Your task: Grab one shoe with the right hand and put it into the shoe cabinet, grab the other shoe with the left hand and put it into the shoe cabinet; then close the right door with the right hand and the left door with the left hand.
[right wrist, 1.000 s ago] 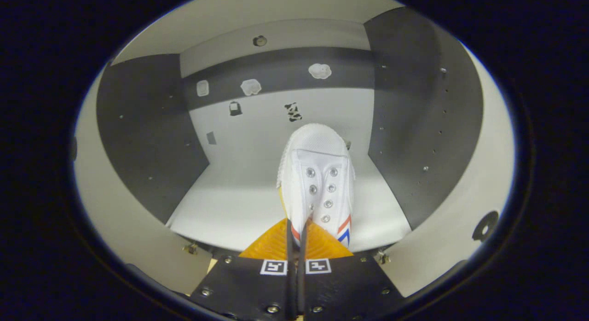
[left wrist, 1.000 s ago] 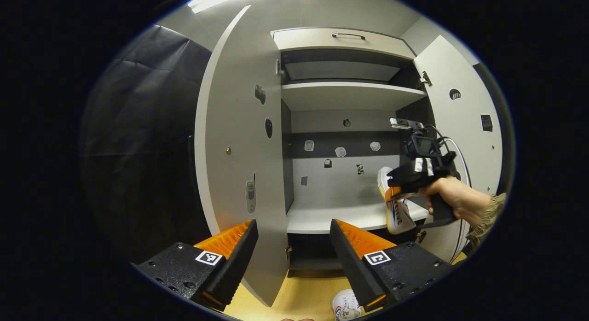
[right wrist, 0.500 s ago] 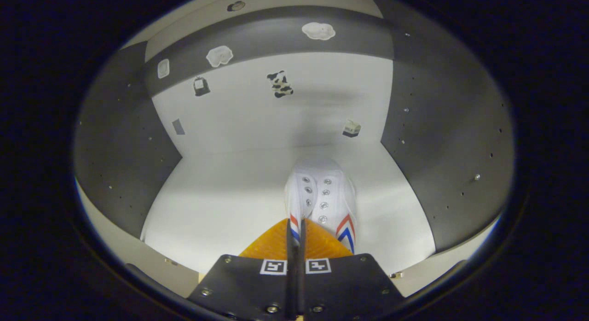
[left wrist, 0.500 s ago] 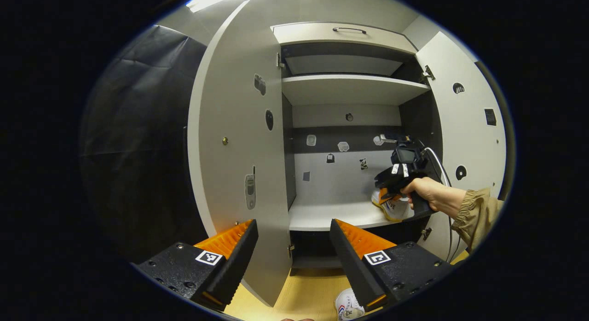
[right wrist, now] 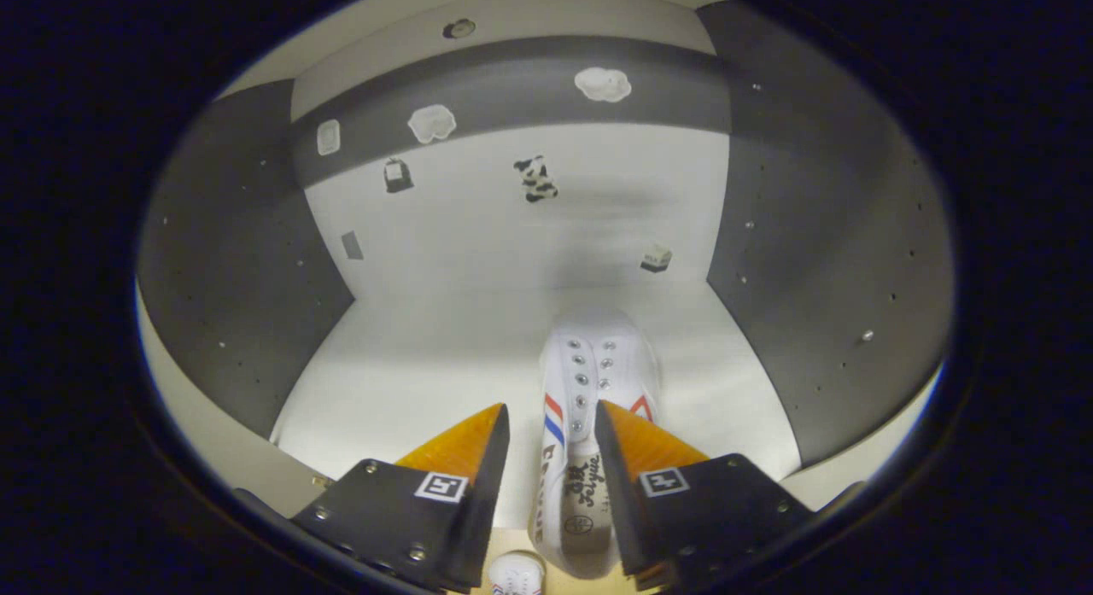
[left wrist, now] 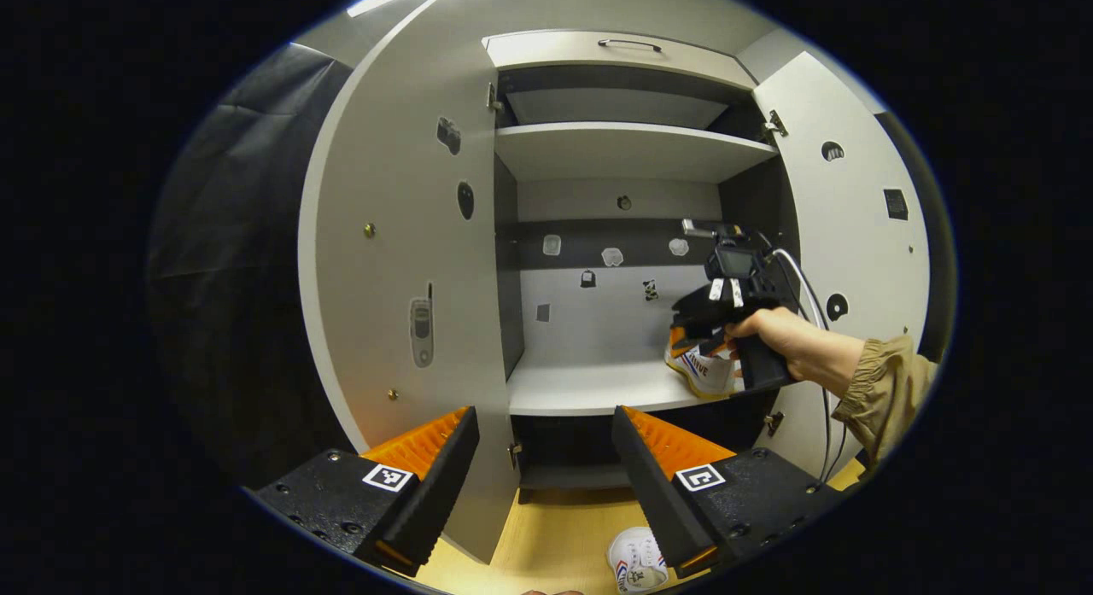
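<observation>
The shoe cabinet [left wrist: 632, 151] stands with both doors swung wide, the left door [left wrist: 401, 236] and the right door [left wrist: 854, 228] each dotted with small stickers. On its lower shelf [left wrist: 581, 386], toward the right side wall, sits one white shoe [right wrist: 589, 407] with red and blue stripes, toe pointing at the back panel and sole flat on the shelf (its heel reaches the shelf's front edge). The upper shelf [left wrist: 623, 147] carries nothing I can make out.

The right gripper [right wrist: 551, 424] hangs over that shoe's heel with its jaws spread, one orange finger on either side and neither pressing; half a second ago they were pinched together on the shoe, so the grip has been let go. In the left gripper view a hand [left wrist: 781, 335] holds it at the shelf.

The left gripper [left wrist: 542, 428] is spread wide on nothing, facing the cabinet from farther back. The other shoe [left wrist: 636, 561] lies on the wooden floor [left wrist: 555, 527] below it
</observation>
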